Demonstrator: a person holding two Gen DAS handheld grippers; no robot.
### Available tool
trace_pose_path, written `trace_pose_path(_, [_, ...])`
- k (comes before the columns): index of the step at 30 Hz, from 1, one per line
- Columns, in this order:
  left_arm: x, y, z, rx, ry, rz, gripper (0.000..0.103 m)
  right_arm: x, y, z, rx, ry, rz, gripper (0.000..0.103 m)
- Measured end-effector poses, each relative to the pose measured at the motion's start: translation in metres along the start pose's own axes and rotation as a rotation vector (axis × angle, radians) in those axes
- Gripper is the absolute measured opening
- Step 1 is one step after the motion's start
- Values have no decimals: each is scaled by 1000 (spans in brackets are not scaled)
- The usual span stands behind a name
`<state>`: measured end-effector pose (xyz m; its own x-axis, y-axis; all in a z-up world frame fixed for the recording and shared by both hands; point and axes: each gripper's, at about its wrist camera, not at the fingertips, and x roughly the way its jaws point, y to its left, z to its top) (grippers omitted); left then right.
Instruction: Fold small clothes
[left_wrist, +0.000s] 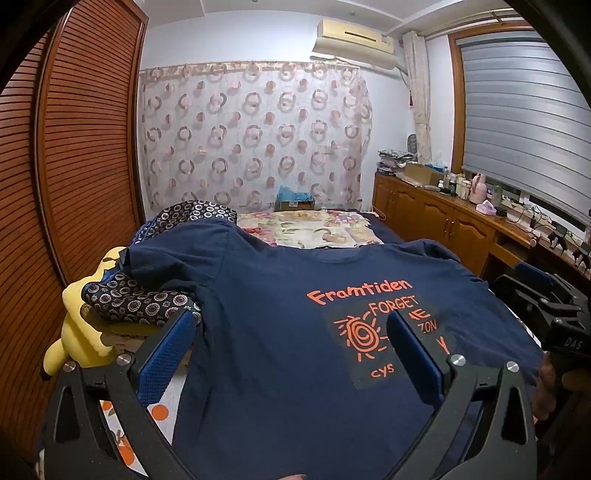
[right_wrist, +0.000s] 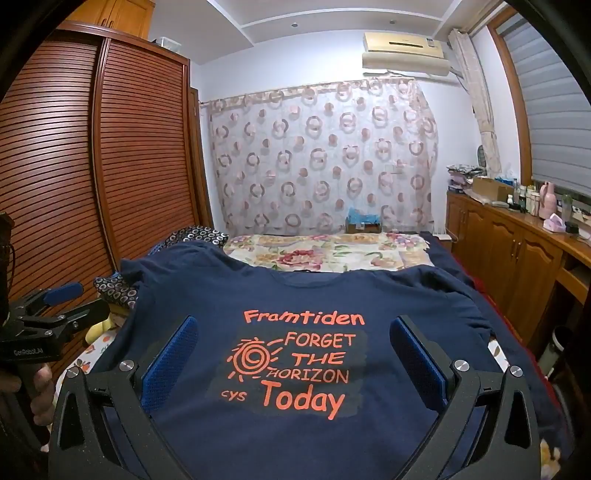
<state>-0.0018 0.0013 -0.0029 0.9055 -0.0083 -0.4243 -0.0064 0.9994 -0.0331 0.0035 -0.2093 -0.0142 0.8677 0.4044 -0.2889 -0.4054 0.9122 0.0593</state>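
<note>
Navy cotton T-shirt (right_wrist: 295, 435) spread flat, glossy orange lettering, mesh-padded jaws apart.

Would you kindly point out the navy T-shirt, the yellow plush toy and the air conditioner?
navy T-shirt (right_wrist: 207, 295): right wrist view, plain chest fabric.
yellow plush toy (left_wrist: 79, 332): left wrist view, its body.
air conditioner (right_wrist: 402, 46): right wrist view, front panel.

You have one navy T-shirt (right_wrist: 369, 295) spread before you, two grippers, the left gripper (left_wrist: 291, 343) and the right gripper (right_wrist: 295, 347), one yellow plush toy (left_wrist: 79, 332), one air conditioner (right_wrist: 404, 51), one circle-patterned curtain (right_wrist: 321, 155) and one floral bedspread (right_wrist: 325, 253).
</note>
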Motion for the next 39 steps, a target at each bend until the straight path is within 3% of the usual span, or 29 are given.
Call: trace_pose_path(39, [6, 1, -5, -7, 10, -6, 103, 0, 0, -2, 7, 1, 5, 103])
